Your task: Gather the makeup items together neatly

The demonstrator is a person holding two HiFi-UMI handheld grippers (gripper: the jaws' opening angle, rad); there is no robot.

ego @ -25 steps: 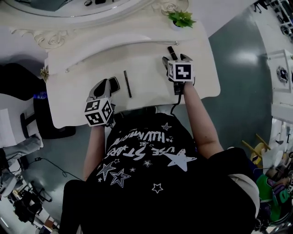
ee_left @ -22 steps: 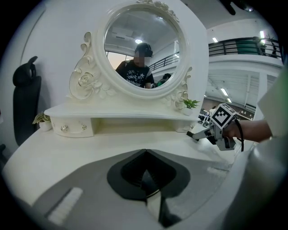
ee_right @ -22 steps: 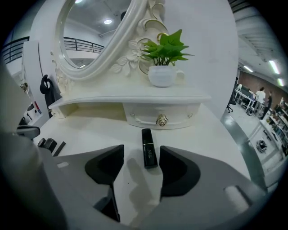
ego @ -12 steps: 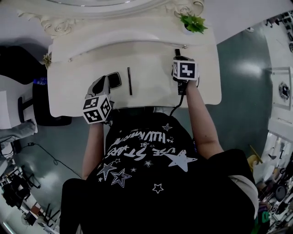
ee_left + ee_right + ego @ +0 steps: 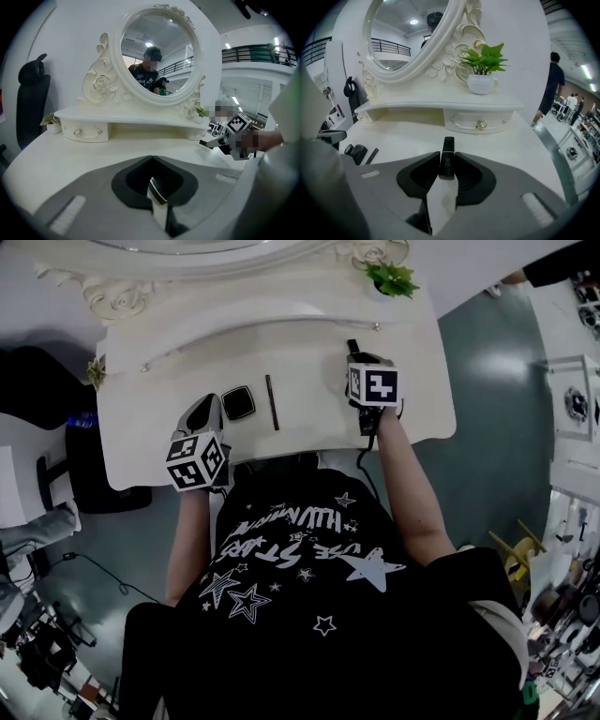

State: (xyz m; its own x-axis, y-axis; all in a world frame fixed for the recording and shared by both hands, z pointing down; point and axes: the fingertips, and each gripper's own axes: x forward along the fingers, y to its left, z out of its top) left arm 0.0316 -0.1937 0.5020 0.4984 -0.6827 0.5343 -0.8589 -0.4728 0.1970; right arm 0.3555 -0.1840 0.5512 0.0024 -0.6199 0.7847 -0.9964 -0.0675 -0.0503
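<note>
The nearest risk is at the front edge of the worktop point(image 5: 314, 418), left of the middle. The left hand-held gripper point(image 5: 208, 411) sits just beside the compact point(image 5: 238, 402), and a careless push could shove the compact back over that edge or knock it into the pencil point(image 5: 272, 401). The pencil lies just to the compact's right and looks thin enough to roll. Farther back, toward the right edge, the greater risk is the tube point(image 5: 448, 149). It is pinched only by its near end, with the rest sticking out past the jaws, so on the way across to the other two it may pivot, slide out or drop. If it is put down carelessly it may roll or scatter the pencil. The left hand-held gripper is clenched, with its jaws together and nothing between them, and it touches no item. The right hand-held gripper point(image 5: 446, 162) has just been closing, and its jaws are clamped on the tube, which points away from them toward the back of the worktop. I cannot tell whether the tube's far tip rests on the surface.
</note>
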